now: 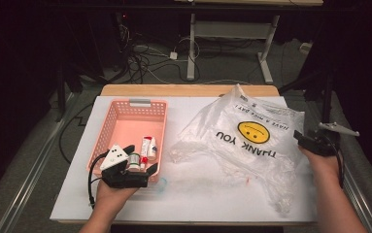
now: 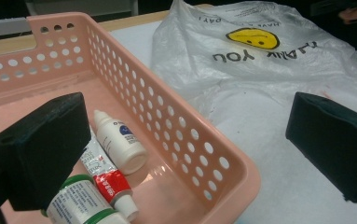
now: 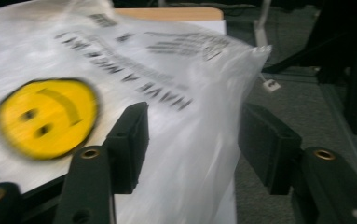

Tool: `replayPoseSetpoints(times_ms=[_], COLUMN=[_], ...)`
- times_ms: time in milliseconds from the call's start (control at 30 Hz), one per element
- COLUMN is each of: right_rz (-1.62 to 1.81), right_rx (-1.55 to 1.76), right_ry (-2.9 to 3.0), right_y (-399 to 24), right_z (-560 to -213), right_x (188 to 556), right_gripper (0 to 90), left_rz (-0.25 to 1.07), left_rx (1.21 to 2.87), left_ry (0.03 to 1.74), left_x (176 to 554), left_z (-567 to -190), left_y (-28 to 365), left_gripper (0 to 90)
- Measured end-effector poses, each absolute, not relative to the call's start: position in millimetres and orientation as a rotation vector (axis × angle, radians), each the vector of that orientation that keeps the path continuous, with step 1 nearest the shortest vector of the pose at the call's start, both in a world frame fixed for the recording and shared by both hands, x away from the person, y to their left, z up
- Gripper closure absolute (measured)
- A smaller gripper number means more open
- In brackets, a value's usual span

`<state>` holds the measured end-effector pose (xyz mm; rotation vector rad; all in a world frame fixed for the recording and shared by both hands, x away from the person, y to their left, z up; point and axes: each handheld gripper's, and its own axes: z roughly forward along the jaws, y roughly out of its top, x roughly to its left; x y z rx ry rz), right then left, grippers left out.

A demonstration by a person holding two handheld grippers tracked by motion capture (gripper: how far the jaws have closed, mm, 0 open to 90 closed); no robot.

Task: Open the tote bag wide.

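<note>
Left gripper [image 1: 137, 165] hangs open over the basket [image 1: 107, 124] near end, bottles [image 2: 120, 142] just below its jaws. Right gripper [image 1: 304, 141] is open at the bag [image 1: 242, 141] right edge, film between its jaws, unpinched.

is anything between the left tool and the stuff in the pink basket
Nothing visible. The left tool hangs open at the near end of the pink basket, with the white dropper bottle, the red-capped tube and the green-banded bottle lying just below it, uncovered.

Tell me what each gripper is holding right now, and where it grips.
Nothing is held. The left gripper stands open astride the pink basket's near wall, and the right gripper is open with the plastic bag's edge loose between its fingers.
</note>
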<state>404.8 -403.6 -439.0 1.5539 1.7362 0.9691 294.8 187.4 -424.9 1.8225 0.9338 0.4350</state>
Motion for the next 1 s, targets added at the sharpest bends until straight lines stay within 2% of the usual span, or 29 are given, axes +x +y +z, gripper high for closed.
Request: replayPoseSetpoints(times_ms=[200,367,500,833,900,933,967,1000], right_rz=[1.043,1.057,1.108,1.032,1.024,1.024,0.999,0.999], right_rx=[1.472,1.461,1.524,1.515,1.518,1.518,1.487,1.487], right_ry=[1.840,1.888,1.901,2.043,2.037,2.037,2.057,2.057], right_y=[-382,-371,-376,-377,-377,-377,-375,-375], right_z=[-436,-445,-454,-476,-477,-477,-477,-477], right_x=[336,281,259,251,251,251,249,249], right_gripper=[38.9,41.1,43.2,61.3,69.0,69.0,80.9,80.9], left_rz=[0.452,0.450,0.444,0.461,0.455,0.455,0.454,0.450], left_rx=[1.854,1.832,1.818,1.838,1.843,1.845,1.844,1.848], left_ry=[0.936,0.942,0.963,0.940,0.933,0.931,0.931,0.930], left_x=[295,296,297,301,302,303,304,305], left_z=[-430,-431,-431,-429,-430,-431,-431,-431], left_y=[185,191,190,182,181,180,180,180], left_gripper=[0.0,0.0,0.0,0.0,0.0,0.0,0.0,0.0])
